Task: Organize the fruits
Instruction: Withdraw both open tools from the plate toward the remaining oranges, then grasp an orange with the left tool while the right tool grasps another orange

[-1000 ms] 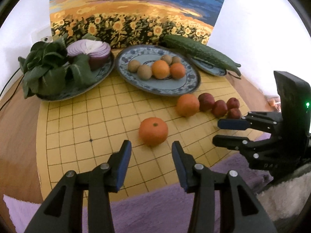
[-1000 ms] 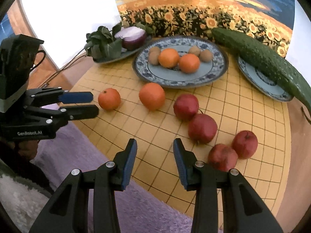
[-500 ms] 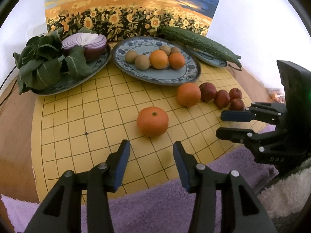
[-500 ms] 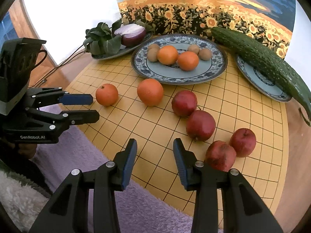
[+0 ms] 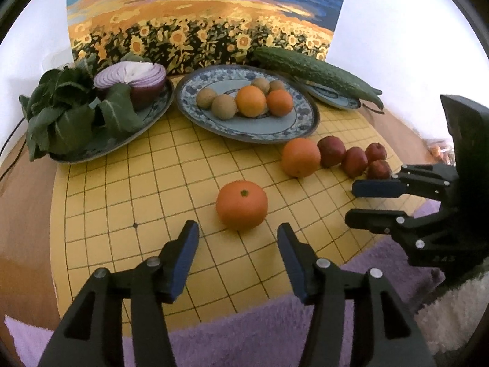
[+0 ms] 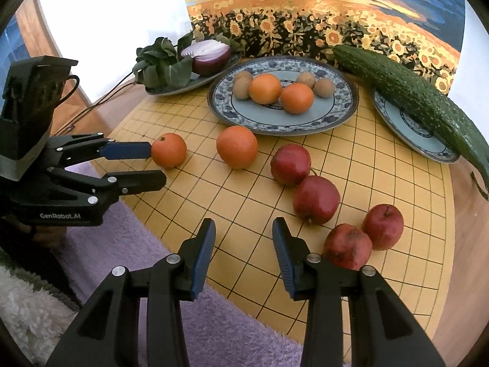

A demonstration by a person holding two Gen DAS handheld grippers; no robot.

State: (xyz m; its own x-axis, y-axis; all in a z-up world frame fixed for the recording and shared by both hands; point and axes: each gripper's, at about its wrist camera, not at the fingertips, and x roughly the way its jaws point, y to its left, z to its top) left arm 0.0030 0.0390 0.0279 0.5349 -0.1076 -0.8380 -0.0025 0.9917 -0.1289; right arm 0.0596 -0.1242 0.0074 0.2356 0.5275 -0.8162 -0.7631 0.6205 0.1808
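The small round orange tangerine (image 5: 241,205) sits loose on the yellow gridded board (image 5: 122,202), just ahead of the left tool (image 5: 237,238) and centred on the gap between its blue-padded tips. From the right wrist view the upper tip lies level with the fruit's side; whether it touches cannot be told. The left tool's jaws have just been opening; they stand spread a little wider than the fruit, nothing between them yet.

Progress, as judged: partly done. The blue-patterned oval plate (image 5: 299,128), beyond the tangerine from the left tool, already carries two oranges and four small brown round fruits. Left to sort: the tangerine, the larger loose orange (image 5: 301,157) ahead and to the right of the left tool, and four dark red apples (image 6: 316,200) in a loose string directly ahead and to the right of the right tool (image 6: 243,250).

The right tool is partly spread and empty, hanging over the near edge of the board, its right tip just beside the nearest, mottled apple.

Further out: a long green bumpy cucumber (image 6: 406,98) on a small plate at far right, and leafy greens with a halved purple onion (image 5: 134,79) on a grey plate at far left. A purple plush cloth (image 5: 244,330) lies beneath both tools.
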